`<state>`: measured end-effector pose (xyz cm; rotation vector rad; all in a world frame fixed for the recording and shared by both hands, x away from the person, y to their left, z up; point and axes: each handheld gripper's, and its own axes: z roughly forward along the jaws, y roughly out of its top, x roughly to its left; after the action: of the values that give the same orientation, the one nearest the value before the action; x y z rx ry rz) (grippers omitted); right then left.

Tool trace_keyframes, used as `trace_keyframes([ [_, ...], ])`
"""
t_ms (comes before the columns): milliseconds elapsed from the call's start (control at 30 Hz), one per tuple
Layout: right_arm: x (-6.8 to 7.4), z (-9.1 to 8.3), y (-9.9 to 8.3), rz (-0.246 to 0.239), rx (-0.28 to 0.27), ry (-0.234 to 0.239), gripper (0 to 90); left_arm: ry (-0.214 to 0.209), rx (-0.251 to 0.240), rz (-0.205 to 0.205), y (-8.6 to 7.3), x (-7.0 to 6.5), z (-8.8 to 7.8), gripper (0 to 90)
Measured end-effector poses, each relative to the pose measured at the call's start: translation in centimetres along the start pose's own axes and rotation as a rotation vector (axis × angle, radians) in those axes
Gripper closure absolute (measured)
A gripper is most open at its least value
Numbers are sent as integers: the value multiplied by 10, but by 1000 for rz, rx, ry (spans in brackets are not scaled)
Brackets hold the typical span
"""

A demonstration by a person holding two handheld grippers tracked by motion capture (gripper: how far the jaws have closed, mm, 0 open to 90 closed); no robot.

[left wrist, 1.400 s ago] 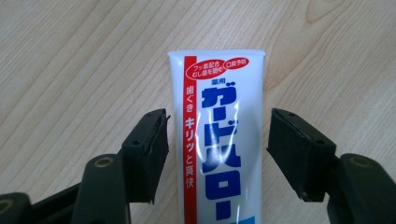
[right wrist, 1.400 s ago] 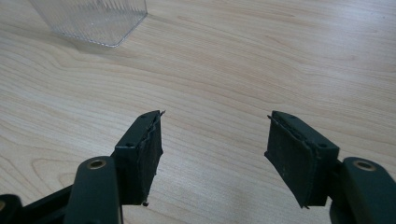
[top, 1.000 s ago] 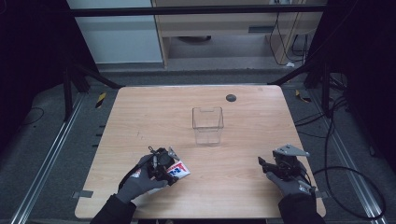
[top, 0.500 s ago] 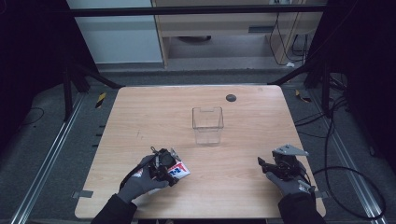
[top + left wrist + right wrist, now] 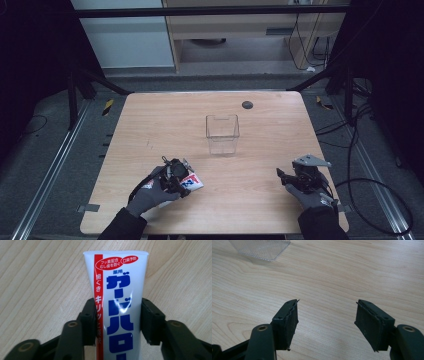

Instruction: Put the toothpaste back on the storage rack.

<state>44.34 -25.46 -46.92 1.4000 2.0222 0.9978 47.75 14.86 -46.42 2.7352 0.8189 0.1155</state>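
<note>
We've got the left tongs (image 5: 117, 315) clamped on the toothpaste tube (image 5: 117, 297) — long axis straight out along the jaws, low over the bench (image 5: 150, 125). Clear bin (image 5: 222, 134) ahead-right. Right tongs (image 5: 327, 322) open, empty.

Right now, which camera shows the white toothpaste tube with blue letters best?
The left gripper view: the white plastic toothpaste tube with blue letters and a red stripe sits close up between the left claw, its print readable. The high view shows it small, beside the gloved left hand. The right gripper view looks at bare wooden table.
</note>
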Motion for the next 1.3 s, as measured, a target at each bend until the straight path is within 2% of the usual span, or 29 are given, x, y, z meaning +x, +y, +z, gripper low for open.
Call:
trace_keyframes([
  [200, -1, 0, 0, 2, 0, 0, 343, -9, -16, -19, -2, 1, -8, 668],
  [267, -3, 0, -1, -5, 0, -3, 343, -20, -10, -30, -4, 1, -9, 690],
  [400, -3, -1, -1, 2, 1, 0, 343, -9, -7, -35, -4, 0, -11, 710],
  [567, -3, -1, -1, 8, 3, 0, 343, -19, -41, -52, -7, 1, -20, 721],
  [600, -4, -1, -1, 4, 0, -2, 343, -17, -72, -59, -7, 1, -25, 722],
  [633, -4, -1, -1, 2, -1, -4, 343, -17, -72, -59, -7, 1, -25, 723],
  [667, -4, -2, -1, 6, -1, -3, 343, -14, -104, -67, -8, 1, -32, 723],
  [767, -5, -2, -2, 7, -1, -1, 343, -4, -153, -78, -9, 1, -43, 723],
  [833, -5, -1, -2, 10, -1, -1, 343, -1, -168, -81, -9, 1, -46, 724],
  [867, -5, -1, -3, 12, 1, -3, 343, 17, -204, -90, -10, 2, -52, 724],
  [933, -6, -1, -3, 8, -2, -6, 342, 32, -242, -103, -11, 3, -58, 724],
  [967, -6, -1, -3, 8, -2, -6, 342, 32, -242, -103, -11, 3, -58, 724],
  [1033, -6, -1, -3, 6, -4, -7, 342, 56, -301, -126, -13, 5, -64, 724],
  [1067, -6, -1, -3, 6, -4, -7, 342, 56, -301, -126, -13, 5, -64, 724],
  [1100, -6, -1, -3, 5, -5, -10, 342, 65, -332, -142, -14, 7, -67, 724],
  [1267, -5, -1, -2, 4, -10, -12, 341, 97, -390, -164, -15, 8, -72, 724],
  [1300, -5, -2, -2, 2, -11, -16, 341, 119, -413, -170, -15, 8, -74, 724],
])
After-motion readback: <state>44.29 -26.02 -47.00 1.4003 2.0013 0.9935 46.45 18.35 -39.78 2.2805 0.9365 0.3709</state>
